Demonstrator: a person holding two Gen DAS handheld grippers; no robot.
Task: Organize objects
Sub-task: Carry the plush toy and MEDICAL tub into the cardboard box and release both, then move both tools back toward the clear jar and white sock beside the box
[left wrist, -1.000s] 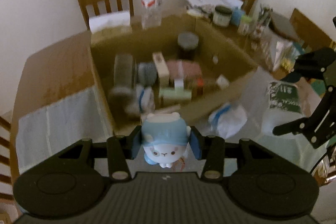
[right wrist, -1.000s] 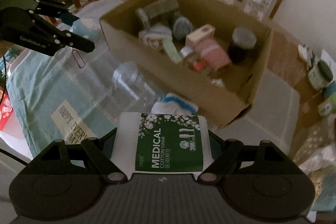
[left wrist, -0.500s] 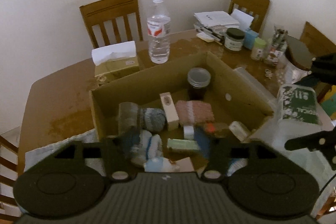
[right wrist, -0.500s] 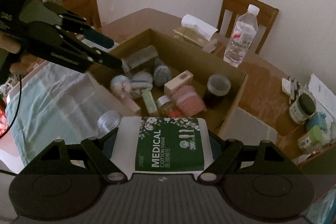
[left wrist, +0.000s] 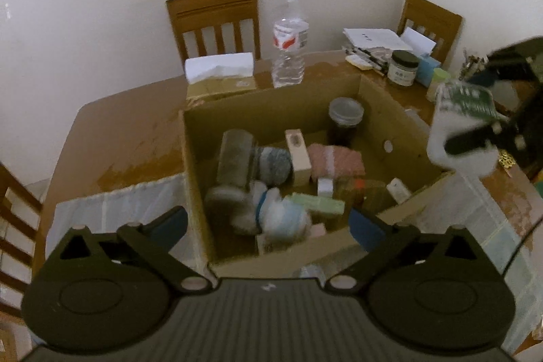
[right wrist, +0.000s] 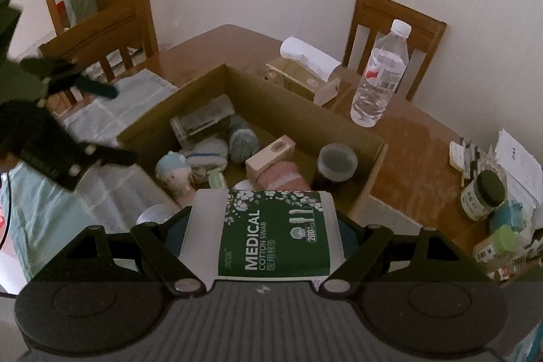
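Our left gripper (left wrist: pixel 268 226) has just been opening and now stands spread wide with nothing between its jaws; the blue-capped toy figure (right wrist: pixel 174 173) lies in the cardboard box (left wrist: pixel 271 100) just ahead of it. Our right gripper (right wrist: pixel 261 233) pinches the medical cotton swab pack (right wrist: pixel 268 233) over the box's near edge.

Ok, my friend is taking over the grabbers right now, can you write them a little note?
Left gripper: jaws have just been opening, nothing between them.
Right gripper: shut on the cotton swab pack, held near the cardboard box.
Done: the little doll in the blue cap now lies inside the box with the jars and other bits.
Left: put the swab pack in the box, then check the table for leftovers.
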